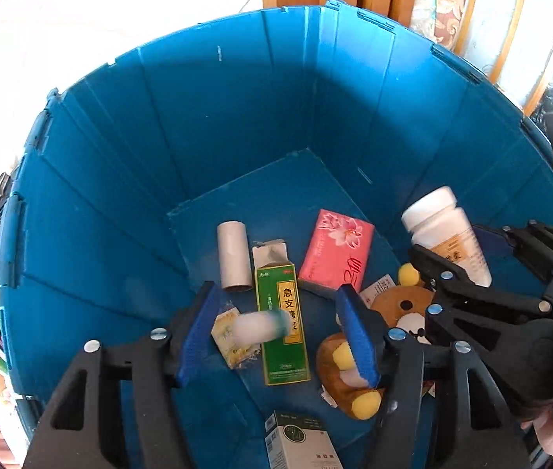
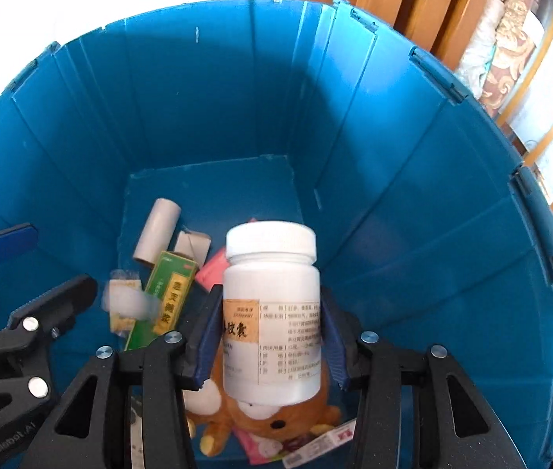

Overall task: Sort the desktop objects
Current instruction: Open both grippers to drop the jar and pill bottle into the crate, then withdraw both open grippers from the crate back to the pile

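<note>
Both your grippers hang inside the deep blue bin (image 1: pixel 237 117), its walls rising high all round you. Your left gripper (image 1: pixel 276 332) has its jaws apart, and a small blurred white tube (image 1: pixel 260 326) sits between the pads, touching neither, above the green medicine box (image 1: pixel 282 324). Your right gripper (image 2: pixel 268 336) is clamped on a white pill bottle (image 2: pixel 272 312), held upright over the brown plush bear (image 2: pixel 268 418). On the floor, the cardboard tube (image 1: pixel 232 255) and pink tissue pack (image 1: pixel 337 252) lie near the middle. The far part of the bin floor is bare; the two grippers sit close beside each other.
</note>
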`<state>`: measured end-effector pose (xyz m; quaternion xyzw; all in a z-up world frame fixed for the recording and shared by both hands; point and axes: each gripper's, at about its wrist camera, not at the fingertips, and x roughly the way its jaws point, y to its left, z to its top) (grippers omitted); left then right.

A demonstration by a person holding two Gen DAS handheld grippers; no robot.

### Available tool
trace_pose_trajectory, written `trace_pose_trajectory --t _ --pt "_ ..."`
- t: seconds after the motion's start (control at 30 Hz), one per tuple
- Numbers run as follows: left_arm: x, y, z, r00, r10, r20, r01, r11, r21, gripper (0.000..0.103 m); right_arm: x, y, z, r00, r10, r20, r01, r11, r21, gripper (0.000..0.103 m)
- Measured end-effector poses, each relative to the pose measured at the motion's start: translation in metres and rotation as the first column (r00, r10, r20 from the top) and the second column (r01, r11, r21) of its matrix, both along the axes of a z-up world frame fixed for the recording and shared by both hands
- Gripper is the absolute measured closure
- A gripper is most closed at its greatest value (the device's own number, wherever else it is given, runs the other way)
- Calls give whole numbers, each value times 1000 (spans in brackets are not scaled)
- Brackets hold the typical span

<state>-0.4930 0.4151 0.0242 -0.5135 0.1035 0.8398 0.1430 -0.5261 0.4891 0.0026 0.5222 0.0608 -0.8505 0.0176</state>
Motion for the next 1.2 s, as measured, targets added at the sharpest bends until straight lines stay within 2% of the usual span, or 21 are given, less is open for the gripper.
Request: trace_pose_trajectory --t 0.03,0.1,0.37,0.47,0.63,0.73,0.87,0.97,1.07,1.2 --pt "1 0 -1 1000 5 2 -5 1000 -2 42 0 1 0 1000 -2 -1 2 1000 -2 53" --pt "-3 -1 0 1000 8 4 -8 1000 -2 42 0 4 0 1000 -14 -1 14 1000 3 33" --pt "3 0 9 1000 15 -23 -15 1000 20 42 -13 15 -1 999 -45 1 45 999 19 14" --pt "4 -4 18 999 27 -45 -25 999 47 42 -14 20 0 999 -53 4 53 999 5 3" --pt "17 -12 49 998 -2 -64 7 997 76 42 -11 26 10 998 -55 -8 55 998 -41 1" --pt "35 -24 83 990 -21 -142 32 996 78 42 -9 26 17 999 -47 -23 45 996 -81 1" --pt "69 -52 127 962 -33 -271 59 994 87 40 6 19 42 997 -22 -73 10 988 -155 1" --pt "94 -86 154 932 0 -362 49 991 125 32 30 8 74 988 6 -157 -43 972 -232 0" --pt "119 -124 167 893 63 -446 10 987 158 30 58 -12 104 967 24 -254 -93 960 -263 0" --pt "146 -181 174 839 158 -521 -64 979 193 30 97 -55 128 928 80 -365 -180 952 -249 0"
